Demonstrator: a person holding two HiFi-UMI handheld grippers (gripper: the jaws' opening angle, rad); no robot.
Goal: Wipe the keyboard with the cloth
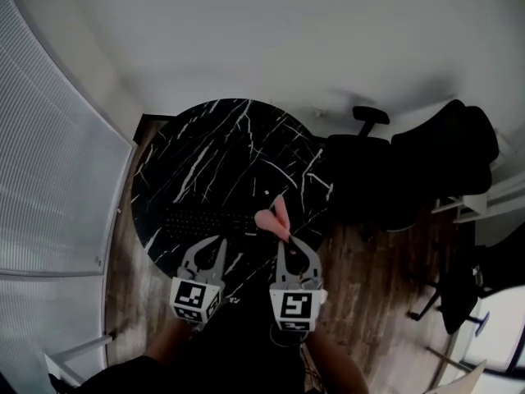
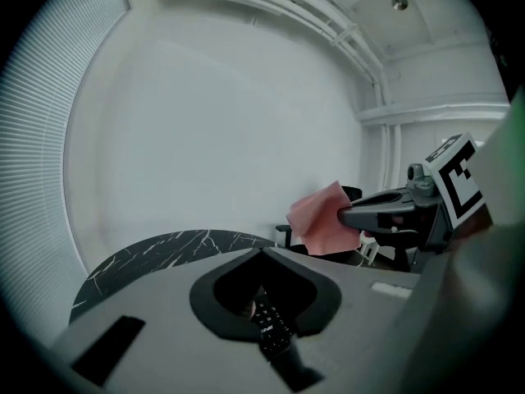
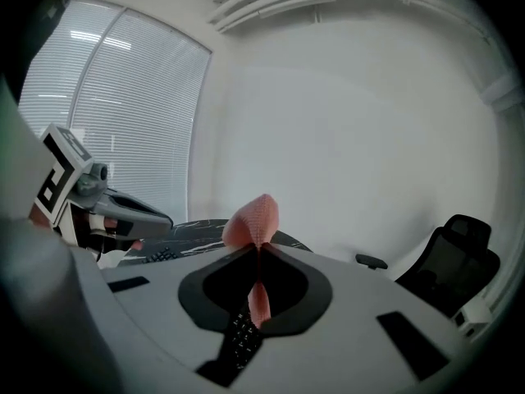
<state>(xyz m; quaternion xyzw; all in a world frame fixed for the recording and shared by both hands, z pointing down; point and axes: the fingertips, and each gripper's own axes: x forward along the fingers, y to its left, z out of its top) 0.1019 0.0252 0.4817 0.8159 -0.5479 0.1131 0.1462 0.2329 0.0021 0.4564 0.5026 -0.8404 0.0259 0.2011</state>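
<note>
A black keyboard (image 1: 201, 220) lies along the near side of a round black marble table (image 1: 221, 146). My right gripper (image 1: 285, 240) is shut on a pink cloth (image 1: 275, 214), which sticks up past its tips above the keyboard's right end. In the right gripper view the cloth (image 3: 253, 220) is pinched between the closed jaws of the right gripper (image 3: 259, 249), with keys (image 3: 242, 335) below. My left gripper (image 1: 212, 241) hovers over the keyboard's middle, to the left of the right one. Its jaws meet in the left gripper view (image 2: 262, 253) with nothing between them. The cloth (image 2: 321, 220) shows there too.
Black office chairs (image 1: 369, 171) and a larger dark chair (image 1: 447, 150) stand right of the table on the wooden floor (image 1: 377, 286). Window blinds (image 1: 49, 179) run along the left. White wall lies behind the table.
</note>
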